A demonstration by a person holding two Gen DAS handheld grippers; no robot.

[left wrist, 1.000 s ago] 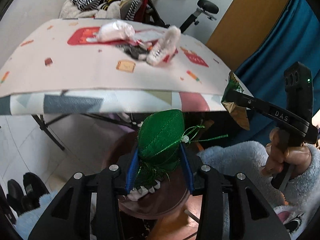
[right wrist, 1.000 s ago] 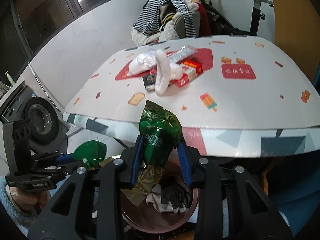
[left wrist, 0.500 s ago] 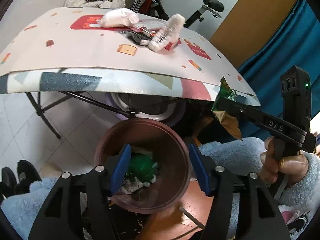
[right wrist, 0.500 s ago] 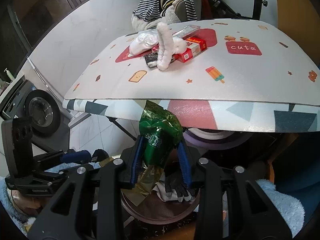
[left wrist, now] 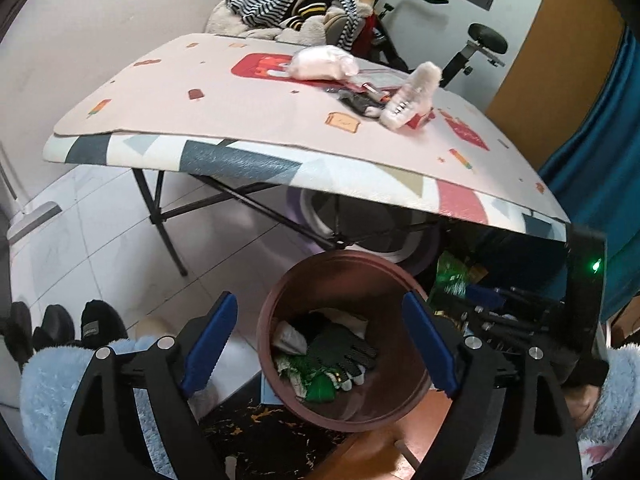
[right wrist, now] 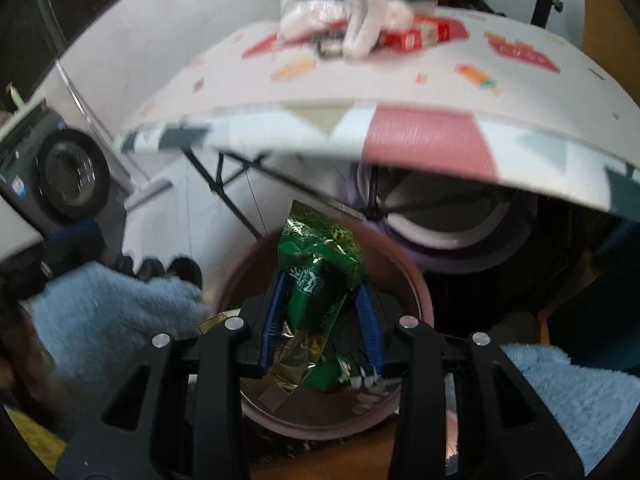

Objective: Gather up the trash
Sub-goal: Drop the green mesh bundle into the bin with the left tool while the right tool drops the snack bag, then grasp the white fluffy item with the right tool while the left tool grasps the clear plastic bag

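A brown round bin [left wrist: 348, 280] stands on the floor under the table's front edge; it also shows in the right wrist view [right wrist: 416, 280]. Inside lie a green ornament [left wrist: 320, 388], a black glove [left wrist: 344, 350] and white scraps. My left gripper [left wrist: 318, 344] is open and empty, jaws wide over the bin mouth. My right gripper [right wrist: 322, 320] is shut on a green and gold foil snack wrapper [right wrist: 320, 264], held over the bin. The wrapper also shows at the bin's right rim [left wrist: 452, 276].
The patterned folding table [left wrist: 256, 112] carries a white plastic bag [left wrist: 320, 62], a fluffy white item [left wrist: 412, 96], a red box [right wrist: 416, 34] and dark small items. A washing machine [right wrist: 68, 176] stands left. Shoes [left wrist: 60, 328] sit on the tiled floor.
My left gripper opened and the green ornament dropped into the bin. My right gripper moved down with the wrapper from beside the bin to over its mouth.
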